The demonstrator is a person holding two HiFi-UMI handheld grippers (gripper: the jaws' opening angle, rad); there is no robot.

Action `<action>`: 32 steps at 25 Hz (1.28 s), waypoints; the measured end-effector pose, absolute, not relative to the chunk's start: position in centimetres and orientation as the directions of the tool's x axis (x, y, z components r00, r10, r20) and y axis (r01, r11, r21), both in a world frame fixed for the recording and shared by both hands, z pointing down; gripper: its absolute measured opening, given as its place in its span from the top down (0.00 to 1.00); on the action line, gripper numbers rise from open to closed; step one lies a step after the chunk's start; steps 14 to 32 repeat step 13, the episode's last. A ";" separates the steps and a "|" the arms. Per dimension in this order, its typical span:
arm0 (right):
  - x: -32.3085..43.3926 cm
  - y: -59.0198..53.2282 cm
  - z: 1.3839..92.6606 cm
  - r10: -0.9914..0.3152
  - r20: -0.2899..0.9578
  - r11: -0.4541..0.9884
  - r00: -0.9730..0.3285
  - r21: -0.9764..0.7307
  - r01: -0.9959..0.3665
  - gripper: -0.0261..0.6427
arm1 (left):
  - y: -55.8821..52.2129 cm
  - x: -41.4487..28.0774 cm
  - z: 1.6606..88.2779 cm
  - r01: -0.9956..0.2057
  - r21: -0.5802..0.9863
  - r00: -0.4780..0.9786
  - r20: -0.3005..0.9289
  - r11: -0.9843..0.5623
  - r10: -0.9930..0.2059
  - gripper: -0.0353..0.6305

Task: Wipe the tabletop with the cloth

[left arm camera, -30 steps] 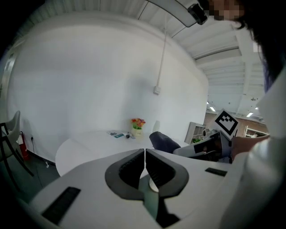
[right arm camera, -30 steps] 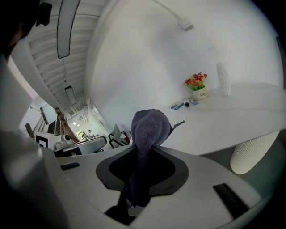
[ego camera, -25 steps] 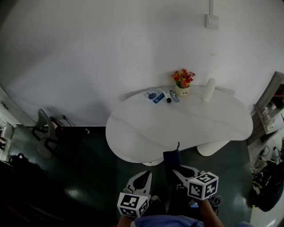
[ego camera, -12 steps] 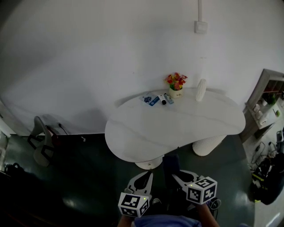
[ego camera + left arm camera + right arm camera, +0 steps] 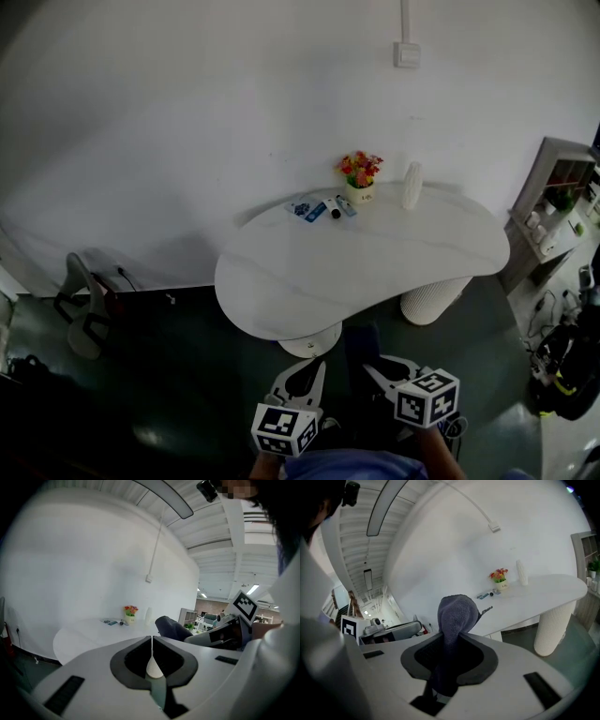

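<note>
the dark grey cloth is clamped in the right gripper, bunched up past the jaws, with a tail hanging below them. it is judged soft, light and limp, best held by a gathered fold so that a broad flap is left to drag. the left gripper is closed on nothing. the white table lies ahead of both tools, untouched, and farther ahead than a second ago.
</note>
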State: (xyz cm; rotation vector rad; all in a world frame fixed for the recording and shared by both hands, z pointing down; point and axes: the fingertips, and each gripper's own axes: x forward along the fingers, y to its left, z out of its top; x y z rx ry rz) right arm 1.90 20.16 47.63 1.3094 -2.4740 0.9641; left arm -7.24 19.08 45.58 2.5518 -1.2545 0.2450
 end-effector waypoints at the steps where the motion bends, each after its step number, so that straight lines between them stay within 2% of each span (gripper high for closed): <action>1: 2.0 20.2 47.7 -0.675 0.436 0.401 -0.595 -0.460 -0.792 0.83 | 19.2 -7.2 45.6 -0.793 0.179 0.608 0.274 -0.582 -0.745 0.92; 32: 1.7 20.3 48.1 -0.674 0.435 0.406 -0.597 -0.457 -0.791 0.83 | 19.4 -7.7 46.0 -0.799 0.174 0.601 0.275 -0.576 -0.751 0.92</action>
